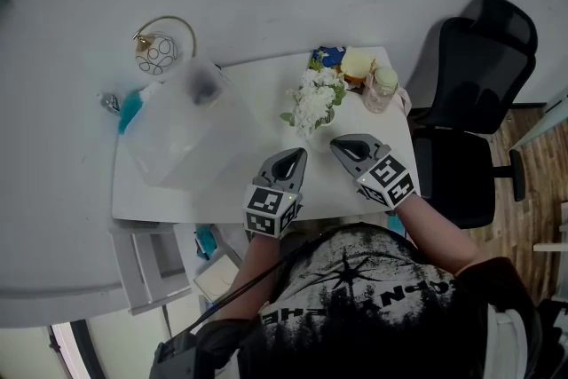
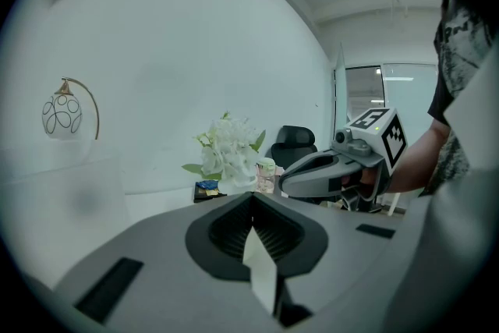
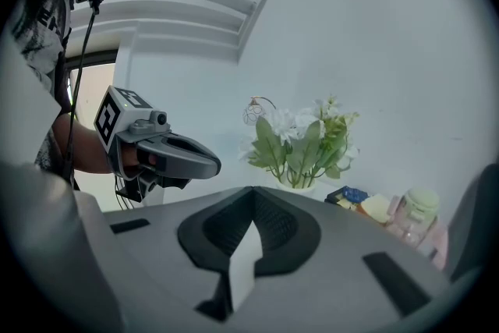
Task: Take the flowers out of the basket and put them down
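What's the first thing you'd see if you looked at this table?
The bunch of white flowers with green leaves stands out, near the far edge of the white table. Just in front of it, two grey grippers point toward it side by side: the left gripper and the right gripper, both shut and empty. Off to the far left is a round lamp with a gold hoop.

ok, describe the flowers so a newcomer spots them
On the white table, go to the far right corner, next to the black office chair. The flowers stand just left of a lidded jar: the only white blooms with green leaves.
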A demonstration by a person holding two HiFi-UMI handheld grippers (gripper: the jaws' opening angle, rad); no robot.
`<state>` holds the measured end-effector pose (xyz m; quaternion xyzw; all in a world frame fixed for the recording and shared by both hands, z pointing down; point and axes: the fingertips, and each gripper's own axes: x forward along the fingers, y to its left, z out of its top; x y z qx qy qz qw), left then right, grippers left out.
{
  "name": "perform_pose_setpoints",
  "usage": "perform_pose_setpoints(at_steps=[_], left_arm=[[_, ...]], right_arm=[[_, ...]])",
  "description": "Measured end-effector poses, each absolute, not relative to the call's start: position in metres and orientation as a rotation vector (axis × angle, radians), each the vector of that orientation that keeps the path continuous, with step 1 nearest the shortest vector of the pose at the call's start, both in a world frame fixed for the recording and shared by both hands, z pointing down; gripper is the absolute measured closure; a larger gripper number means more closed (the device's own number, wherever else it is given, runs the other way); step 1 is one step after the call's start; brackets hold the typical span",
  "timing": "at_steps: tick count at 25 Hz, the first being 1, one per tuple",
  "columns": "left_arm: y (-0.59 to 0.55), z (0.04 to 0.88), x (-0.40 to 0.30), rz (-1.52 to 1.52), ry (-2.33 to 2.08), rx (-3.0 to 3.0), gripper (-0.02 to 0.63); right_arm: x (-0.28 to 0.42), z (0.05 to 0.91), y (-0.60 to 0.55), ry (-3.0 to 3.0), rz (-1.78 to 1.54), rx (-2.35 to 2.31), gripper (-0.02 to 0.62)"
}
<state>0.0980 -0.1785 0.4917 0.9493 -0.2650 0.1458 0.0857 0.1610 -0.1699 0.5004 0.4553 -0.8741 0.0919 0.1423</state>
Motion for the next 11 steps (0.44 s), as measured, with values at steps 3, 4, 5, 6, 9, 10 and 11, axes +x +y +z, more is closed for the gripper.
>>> perform_pose_setpoints(at_steps=[3, 4, 5, 6, 9, 10, 11], left_arm=[[-0.1793, 0.4925, 0.0993, 0.437, -0.787, 2.828, 0.595], [-0.1794, 0.4926, 0.0998, 0.437, -0.786, 2.829, 0.595], [-0.1794, 0.4926, 0.1004, 0.437, -0.785, 2.830, 0.595], [-0.1796, 0.4926, 0.1011, 0.437, -0.784, 2.831, 0.595], [-0.1806, 0.4928, 0.1030, 0.437, -0.782, 2.833, 0.595], [-0.1810, 0.4931, 0.1036, 0.438, -0.781, 2.833, 0.595], [-0.1815, 0.4936, 0.1040, 0.439, -0.781, 2.833, 0.595]], right_arm=[[0.1614, 0.5009, -0.1702, -2.522, 0.262, 1.312, 0.578], [0.1615, 0.5009, -0.1703, -2.522, 0.261, 1.312, 0.578], [0.1617, 0.5008, -0.1703, -2.522, 0.259, 1.312, 0.578], [0.1620, 0.5007, -0.1703, -2.522, 0.256, 1.312, 0.578], [0.1623, 0.5000, -0.1703, -2.520, 0.241, 1.308, 0.578], [0.1622, 0.4998, -0.1703, -2.519, 0.234, 1.305, 0.578], [0.1621, 0.4996, -0.1703, -2.518, 0.226, 1.302, 0.578]])
